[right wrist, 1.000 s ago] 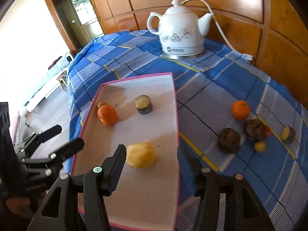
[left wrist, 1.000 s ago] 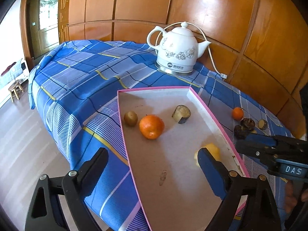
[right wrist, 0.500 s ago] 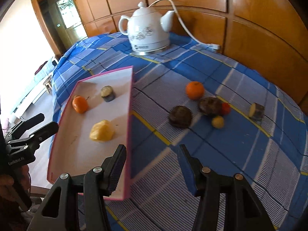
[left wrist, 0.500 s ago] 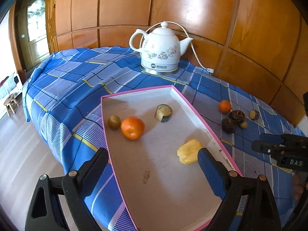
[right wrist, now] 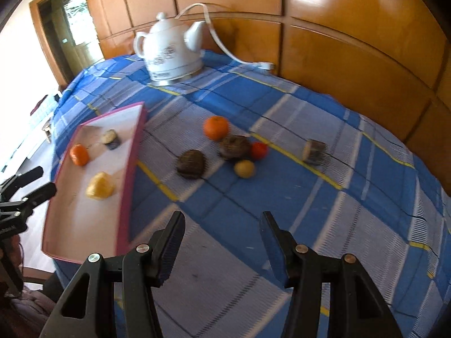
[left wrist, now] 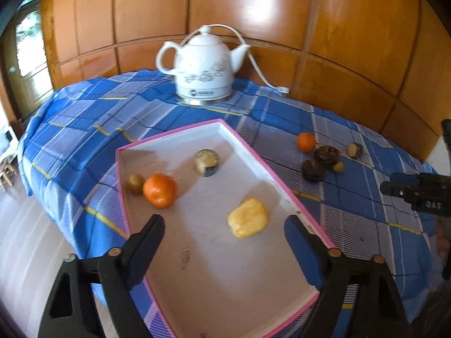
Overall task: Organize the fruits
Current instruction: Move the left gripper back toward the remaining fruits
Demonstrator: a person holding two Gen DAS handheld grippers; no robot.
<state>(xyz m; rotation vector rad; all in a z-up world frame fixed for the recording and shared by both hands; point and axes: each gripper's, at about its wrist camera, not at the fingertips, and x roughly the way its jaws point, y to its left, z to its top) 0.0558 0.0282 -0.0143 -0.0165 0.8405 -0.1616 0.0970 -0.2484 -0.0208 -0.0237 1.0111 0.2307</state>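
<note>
With both the left claw (left wrist: 222, 233) and right claw (right wrist: 222, 231) apart and empty, the loose round orange (right wrist: 215, 127) risked rolling off the table (right wrist: 352, 197) if nudged.

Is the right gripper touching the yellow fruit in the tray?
Apart. The right wrist view shows the right gripper open over bare cloth, the yellow fruit inside the tray.

Black claw (left wrist: 222, 231), blue pads (left wrist: 300, 249), brass screws
</note>
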